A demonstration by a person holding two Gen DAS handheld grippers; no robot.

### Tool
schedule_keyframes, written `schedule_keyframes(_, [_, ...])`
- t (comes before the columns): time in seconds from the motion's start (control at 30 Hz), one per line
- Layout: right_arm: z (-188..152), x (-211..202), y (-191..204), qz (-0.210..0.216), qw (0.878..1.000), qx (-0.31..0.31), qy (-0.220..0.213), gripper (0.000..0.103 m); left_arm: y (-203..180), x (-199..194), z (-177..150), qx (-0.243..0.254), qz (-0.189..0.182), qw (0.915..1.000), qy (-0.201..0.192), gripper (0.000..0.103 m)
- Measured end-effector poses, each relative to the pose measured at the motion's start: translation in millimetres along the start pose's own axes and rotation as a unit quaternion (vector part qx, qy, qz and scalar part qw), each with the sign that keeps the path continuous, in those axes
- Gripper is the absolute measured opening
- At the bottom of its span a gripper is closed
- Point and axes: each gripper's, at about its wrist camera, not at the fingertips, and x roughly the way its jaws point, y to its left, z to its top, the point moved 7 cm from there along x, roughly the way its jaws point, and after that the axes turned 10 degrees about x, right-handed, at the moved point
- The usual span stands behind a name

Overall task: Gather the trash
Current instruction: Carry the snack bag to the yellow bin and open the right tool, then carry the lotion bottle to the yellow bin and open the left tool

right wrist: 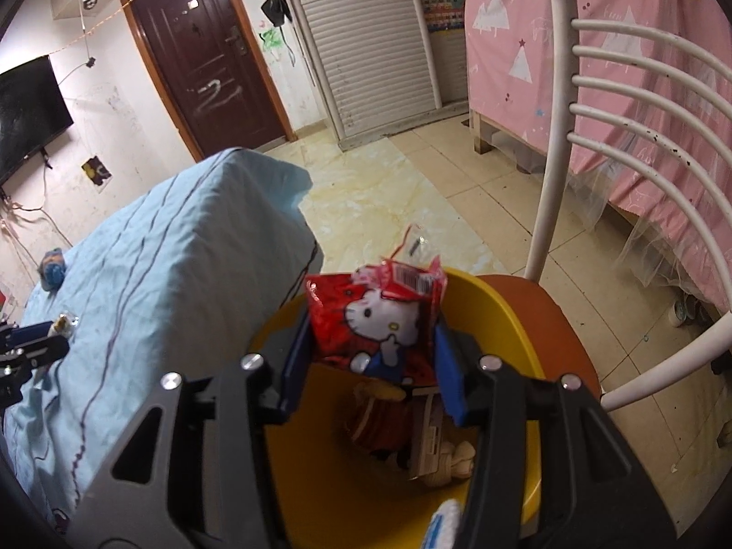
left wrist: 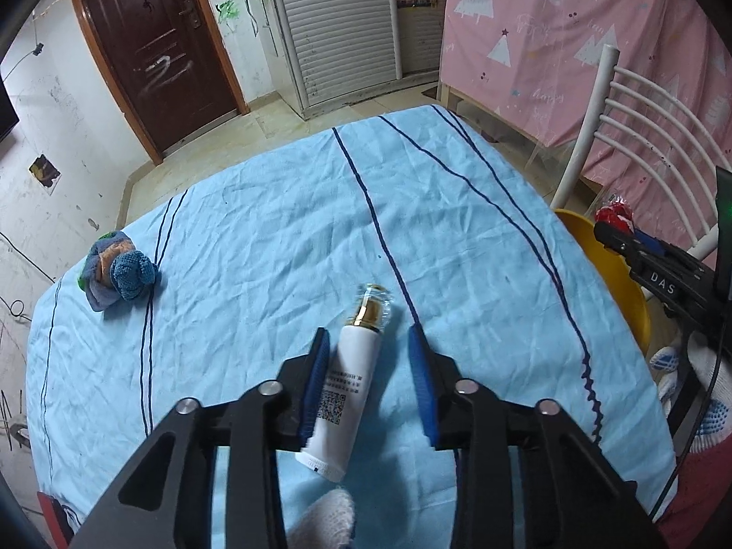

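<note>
The yellow basin (right wrist: 494,306) sits on the orange seat of a white chair (right wrist: 556,146) just beside the table, and it already holds trash: a reddish wrapper, a cream knotted lump and a pale flat carton, all half hidden behind the right gripper (right wrist: 373,343). That gripper hangs over the basin's mouth with its blue pads clamped on either edge of a red snack bag (right wrist: 370,320), a crinkly plastic pouch printed with a white cartoon cat and a barcode at its torn top.

On the table, the white tube (left wrist: 347,379) lies flat on the blue cloth (left wrist: 274,228), smooth-bodied, with a gold collar and a clear faceted cap pointing away from the camera (a printed square code shows near its crimped end). The left gripper (left wrist: 370,389) straddles it: the left blue ribbed pad lies against the tube's side while the right pad stands clear of it, so the fingers are released, not clenched. The tube's tail is partly covered by the gripper's black frame.

The cloth is wrinkled cotton, light blue with thin dark stripes. A balled knitted rag (left wrist: 121,270), blue and orange, rests near its far left edge. A white knitted glove fingertip (left wrist: 327,521) intrudes at the bottom, mostly cut off.
</note>
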Motion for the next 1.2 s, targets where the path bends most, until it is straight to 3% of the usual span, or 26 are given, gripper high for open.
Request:
schedule_keyframes(0.23, [-2.9,7.1,-1.8,0.0,1.0,-0.003,0.005,0.055,0.1,0.9,1.8,-0.003,-0.002,1.0,-0.002,0.011])
schedule_keyframes(0.33, [-1.9,7.7,-3.0,0.0,1.0,-0.003,0.005,0.065,-3.0,-2.7,5.9,-0.004,-0.008,0.9999,-0.008,0.009])
schedule_keyframes(0.67, [-1.6,1.0,-10.7,-0.005,1.0,-0.005,-0.009,0.074,-44.2,-30.9,50.4,0.033,-0.033,0.9973,-0.056,0.008])
schedule_keyframes(0.97, [-1.2,-24.9,-17.4,-0.018,0.999,-0.007,-0.032,0.076,-96.2,-52.1,98.6,0.059,-0.075,0.9843,-0.148,0.008])
schedule_keyframes(1.2, [-7.9,-45.5,-26.5,-0.036,0.998,-0.007,-0.044,0.077,-132.2,-41.5,119.4,0.068,-0.11,0.977,-0.169,0.008])
